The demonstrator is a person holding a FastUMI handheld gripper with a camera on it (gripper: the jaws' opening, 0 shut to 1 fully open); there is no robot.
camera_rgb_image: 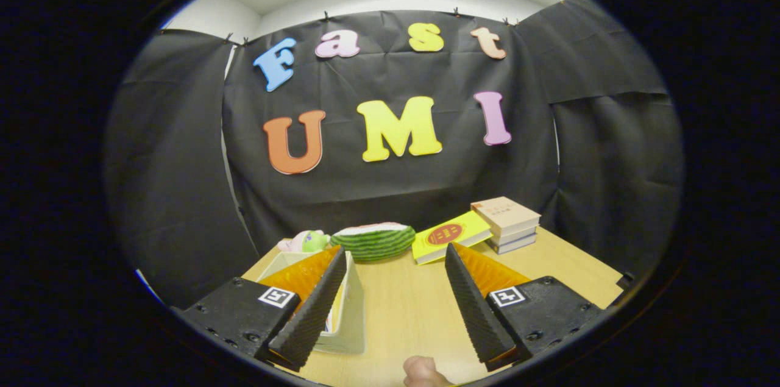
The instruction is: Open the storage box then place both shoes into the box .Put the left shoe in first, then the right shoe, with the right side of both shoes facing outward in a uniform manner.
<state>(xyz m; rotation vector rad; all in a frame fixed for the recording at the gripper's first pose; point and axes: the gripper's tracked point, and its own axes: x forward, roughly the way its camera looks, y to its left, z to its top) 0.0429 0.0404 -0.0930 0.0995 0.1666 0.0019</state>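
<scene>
Behind the spread gripper (390, 308), storage box (350, 314) runs lengthwise.

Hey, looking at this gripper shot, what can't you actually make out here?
- Storage box, gripper view: the left finger covers much of it, so its inside and any lid are hidden.
- Small toy: partly behind the watermelon-patterned thing, too small to identify.
- Fingertip near the gripper: cut off below, the rest of the hand is hidden.
- Books: cover print too small.
- Gripper fingers stand apart, holding nothing.

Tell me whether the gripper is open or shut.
Open. The gripper has its fingers spread wide with bare table between them, pressing on nothing.
</scene>
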